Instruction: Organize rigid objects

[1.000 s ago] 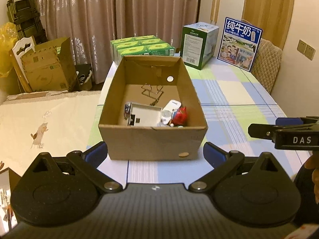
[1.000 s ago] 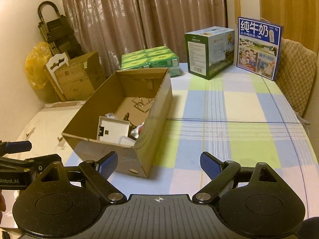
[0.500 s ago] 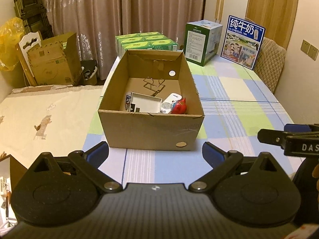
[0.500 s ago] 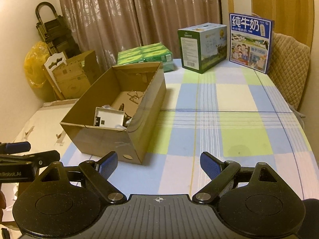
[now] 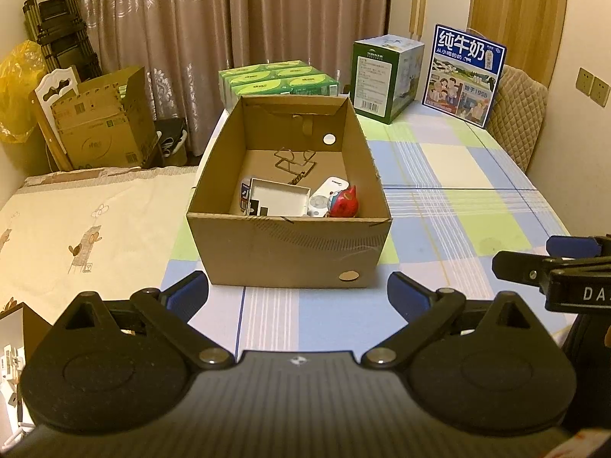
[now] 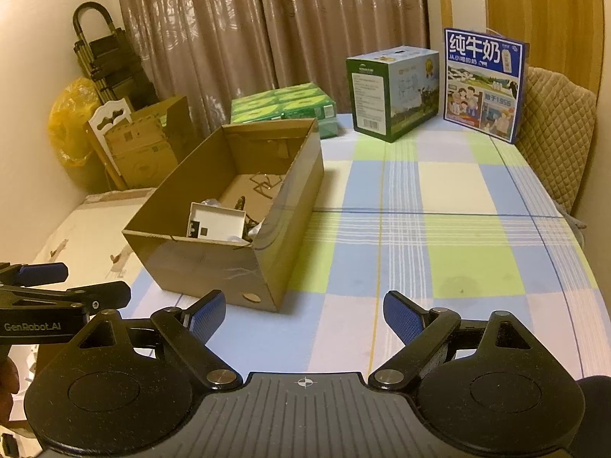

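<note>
An open cardboard box (image 5: 290, 255) (image 6: 214, 263) stands on the checked tablecloth (image 5: 450, 206) (image 6: 420, 229). Inside it lie a white box lid (image 5: 280, 200) (image 6: 217, 221), a white remote-like device (image 5: 328, 189), a red toy (image 5: 343, 206) and bent wire pieces (image 5: 294, 160). My left gripper (image 5: 298, 292) hangs open in front of the box's near wall, nothing between its blue pads. My right gripper (image 6: 301, 315) is open too, over bare cloth right of the box's near corner. In each wrist view the other gripper shows at the frame's edge.
At the table's far end stand green tissue packs (image 5: 278, 80), a green carton (image 5: 385, 76) and a blue milk carton (image 5: 464, 74). A padded chair (image 6: 553, 145) sits at the right. Left of the table are a bed cover (image 5: 84, 229), cardboard boxes (image 5: 103, 129) and a folded trolley.
Both views have pulled back from the cardboard box, so it looks smaller and farther. The jaws of both grippers stay as wide as before.
</note>
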The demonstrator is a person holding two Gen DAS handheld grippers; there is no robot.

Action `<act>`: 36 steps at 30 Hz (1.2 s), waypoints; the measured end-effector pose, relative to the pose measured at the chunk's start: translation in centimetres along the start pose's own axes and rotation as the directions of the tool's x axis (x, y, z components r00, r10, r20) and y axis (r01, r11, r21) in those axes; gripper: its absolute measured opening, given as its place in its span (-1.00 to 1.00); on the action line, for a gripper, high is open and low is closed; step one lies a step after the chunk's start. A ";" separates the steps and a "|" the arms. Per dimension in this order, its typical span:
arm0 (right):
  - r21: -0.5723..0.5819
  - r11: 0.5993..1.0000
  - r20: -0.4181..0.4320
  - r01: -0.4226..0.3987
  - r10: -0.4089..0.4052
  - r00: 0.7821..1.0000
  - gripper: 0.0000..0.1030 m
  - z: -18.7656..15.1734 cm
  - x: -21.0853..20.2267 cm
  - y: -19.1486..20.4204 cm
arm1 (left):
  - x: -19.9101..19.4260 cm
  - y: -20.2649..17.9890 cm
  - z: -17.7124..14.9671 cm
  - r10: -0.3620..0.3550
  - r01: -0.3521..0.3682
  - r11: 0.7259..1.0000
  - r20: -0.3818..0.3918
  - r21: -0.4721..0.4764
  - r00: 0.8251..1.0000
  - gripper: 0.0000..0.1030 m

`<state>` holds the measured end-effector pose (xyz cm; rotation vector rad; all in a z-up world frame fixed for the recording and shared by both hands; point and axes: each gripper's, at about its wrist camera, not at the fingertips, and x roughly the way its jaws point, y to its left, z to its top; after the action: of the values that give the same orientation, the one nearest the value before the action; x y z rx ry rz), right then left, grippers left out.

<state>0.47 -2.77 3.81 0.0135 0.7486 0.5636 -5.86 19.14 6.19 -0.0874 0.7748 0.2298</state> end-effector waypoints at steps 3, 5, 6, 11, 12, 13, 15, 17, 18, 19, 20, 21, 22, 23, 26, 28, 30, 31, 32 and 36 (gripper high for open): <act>-0.003 1.000 -0.003 -0.002 0.002 1.000 0.69 -0.1 0.1 0.2 | 0.1 -0.1 -0.1 -0.003 0.003 1.000 -0.001 0.002 1.000 0.92; -0.004 1.000 -0.005 -0.004 0.004 1.000 0.69 -0.1 0.2 0.2 | 0.1 -0.2 -0.1 -0.006 0.006 1.000 -0.001 0.003 1.000 0.92; -0.005 1.000 -0.006 -0.003 0.003 1.000 0.69 -0.1 0.2 0.2 | 0.2 -0.2 -0.1 -0.005 0.005 1.000 -0.001 0.003 1.000 0.92; -0.005 1.000 -0.005 0.003 -0.003 1.000 0.69 0.0 0.4 0.1 | 0.3 -0.2 -0.1 -0.009 0.009 1.000 -0.003 0.001 1.000 0.92; -0.006 1.000 -0.005 0.004 -0.004 1.000 0.69 -0.1 0.4 0.2 | 0.3 -0.2 -0.1 -0.010 0.010 1.000 -0.002 0.002 1.000 0.92; -0.003 1.000 -0.006 0.002 -0.002 1.000 0.69 -0.1 0.4 0.2 | 0.3 -0.3 -0.1 -0.012 0.012 1.000 -0.002 0.002 1.000 0.92; -0.002 1.000 -0.007 0.001 -0.001 1.000 0.69 -0.1 0.5 0.1 | 0.4 -0.3 -0.1 -0.012 0.012 1.000 -0.004 0.003 1.000 0.92; -0.001 1.000 -0.008 0.000 0.000 1.000 0.69 -0.1 0.5 0.0 | 0.5 -0.3 -0.1 -0.013 0.013 1.000 -0.006 0.004 1.000 0.92; -0.001 1.000 -0.008 0.000 0.000 1.000 0.69 -0.1 0.5 0.0 | 0.5 -0.3 -0.1 -0.012 0.012 1.000 -0.005 0.003 1.000 0.92; -0.001 1.000 -0.008 0.001 -0.001 1.000 0.69 -0.1 0.5 0.0 | 0.5 -0.3 -0.1 -0.013 0.013 1.000 -0.005 0.004 1.000 0.92; 0.000 1.000 -0.007 0.002 -0.002 1.000 0.69 -0.1 0.5 0.0 | 0.5 -0.3 -0.2 -0.013 0.013 1.000 -0.006 0.003 1.000 0.92; 0.002 1.000 -0.007 0.002 -0.002 1.000 0.69 -0.1 0.5 -0.1 | 0.5 -0.3 -0.1 -0.012 0.012 1.000 -0.005 0.003 1.000 0.92; 0.002 1.000 -0.007 0.003 -0.003 1.000 0.69 -0.1 0.5 -0.1 | 0.5 -0.3 -0.1 -0.013 0.013 1.000 -0.005 0.003 1.000 0.92; 0.001 1.000 -0.007 0.004 -0.004 1.000 0.69 -0.1 0.6 -0.1 | 0.5 -0.3 -0.1 -0.013 0.013 1.000 -0.005 0.003 1.000 0.92; 0.001 1.000 -0.006 0.005 -0.005 1.000 0.69 -0.1 0.6 -0.2 | 0.5 -0.3 -0.2 -0.015 0.015 1.000 -0.006 0.004 1.000 0.92; 0.000 1.000 -0.005 0.006 -0.006 1.000 0.69 -0.1 0.6 -0.2 | 0.5 -0.4 -0.2 -0.016 0.016 1.000 -0.006 0.004 1.000 0.92; 0.000 1.000 -0.006 0.005 -0.005 1.000 0.69 -0.1 0.6 -0.2 | 0.6 -0.4 -0.1 -0.017 0.017 1.000 -0.007 0.003 1.000 0.92; 0.000 1.000 -0.006 0.005 -0.005 1.000 0.69 -0.1 0.6 -0.2 | 0.6 -0.5 -0.2 -0.018 0.018 1.000 -0.008 0.003 1.000 0.92; -0.001 1.000 -0.006 0.006 -0.006 1.000 0.69 -0.1 0.6 -0.2 | 0.7 -0.5 -0.2 -0.019 0.019 1.000 -0.008 0.002 1.000 0.92; 0.000 1.000 -0.005 0.006 -0.006 1.000 0.69 -0.1 0.5 -0.2 | 0.8 -0.6 -0.2 -0.023 0.023 1.000 -0.008 0.004 1.000 0.92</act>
<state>0.80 -2.70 3.37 0.0095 0.7535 0.5580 -5.34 18.68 5.50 -0.0939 0.7817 0.2061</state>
